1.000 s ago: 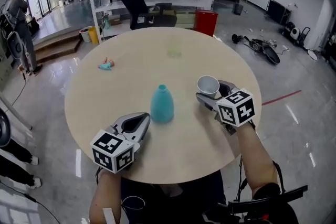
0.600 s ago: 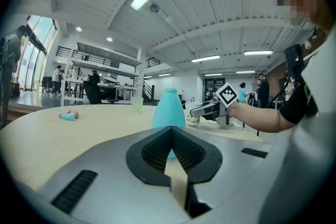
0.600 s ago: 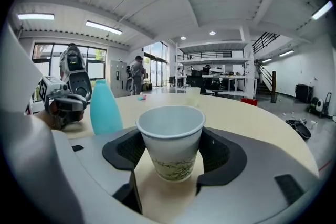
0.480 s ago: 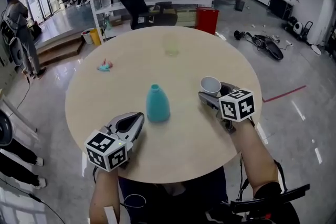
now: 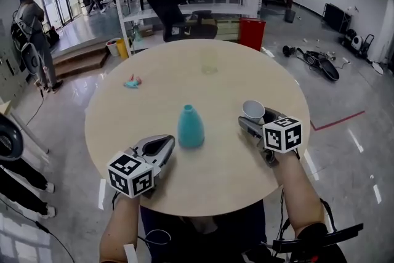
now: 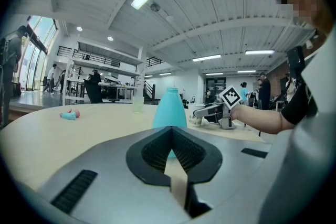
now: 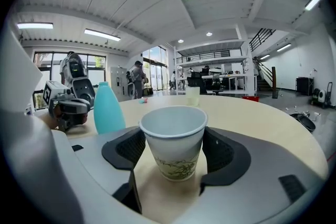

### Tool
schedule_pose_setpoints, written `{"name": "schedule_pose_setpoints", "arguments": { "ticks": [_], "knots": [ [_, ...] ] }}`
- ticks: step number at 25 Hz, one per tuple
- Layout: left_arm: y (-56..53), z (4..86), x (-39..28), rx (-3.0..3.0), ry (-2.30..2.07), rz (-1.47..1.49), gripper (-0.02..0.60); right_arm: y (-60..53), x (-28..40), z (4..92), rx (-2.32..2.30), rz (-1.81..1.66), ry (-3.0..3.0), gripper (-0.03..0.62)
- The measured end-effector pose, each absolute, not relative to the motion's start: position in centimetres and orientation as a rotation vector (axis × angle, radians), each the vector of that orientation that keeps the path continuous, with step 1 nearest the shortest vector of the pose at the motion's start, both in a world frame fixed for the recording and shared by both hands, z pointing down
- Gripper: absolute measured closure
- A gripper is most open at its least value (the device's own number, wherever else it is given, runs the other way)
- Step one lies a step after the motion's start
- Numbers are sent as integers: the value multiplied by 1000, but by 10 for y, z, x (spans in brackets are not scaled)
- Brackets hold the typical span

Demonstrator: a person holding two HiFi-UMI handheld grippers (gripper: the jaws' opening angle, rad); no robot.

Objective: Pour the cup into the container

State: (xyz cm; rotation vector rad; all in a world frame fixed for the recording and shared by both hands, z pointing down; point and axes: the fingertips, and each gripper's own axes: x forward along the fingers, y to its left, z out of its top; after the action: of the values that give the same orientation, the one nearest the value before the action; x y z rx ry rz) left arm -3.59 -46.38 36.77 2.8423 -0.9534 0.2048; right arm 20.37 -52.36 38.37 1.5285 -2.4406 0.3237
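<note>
Paper cup upright at right of table, pinched at its sides by right tongs, near teal container. Left tongs pressed together, empty. Cup likely light, thin-walled, crushable: gentle mid-wall grip advisable.

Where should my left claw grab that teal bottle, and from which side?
Probably take the teal bottle around its wide lower body, coming level from the near left, where the shut left claw points at it. It stands upright and tapers to a narrow neck, which should stay clear for pouring. The right claw holds the paper cup on its other side.
</note>
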Motion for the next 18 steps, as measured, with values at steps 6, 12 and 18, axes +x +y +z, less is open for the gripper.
{"name": "schedule_pose_setpoints", "arguments": {
  "ticks": [6, 12, 18],
  "knots": [
    [-465, 367, -32, 2852, -958, 198, 580, -497, 217, 370, 1589, 282, -2446, 276],
    [-454, 358, -42, 2828, -1049, 104, 580, -464, 211, 349, 1623, 215, -2479, 278],
    [-410, 343, -39, 2845, -1100, 45, 580, -430, 187, 324, 1605, 80, -2582, 571]
  ]
}}
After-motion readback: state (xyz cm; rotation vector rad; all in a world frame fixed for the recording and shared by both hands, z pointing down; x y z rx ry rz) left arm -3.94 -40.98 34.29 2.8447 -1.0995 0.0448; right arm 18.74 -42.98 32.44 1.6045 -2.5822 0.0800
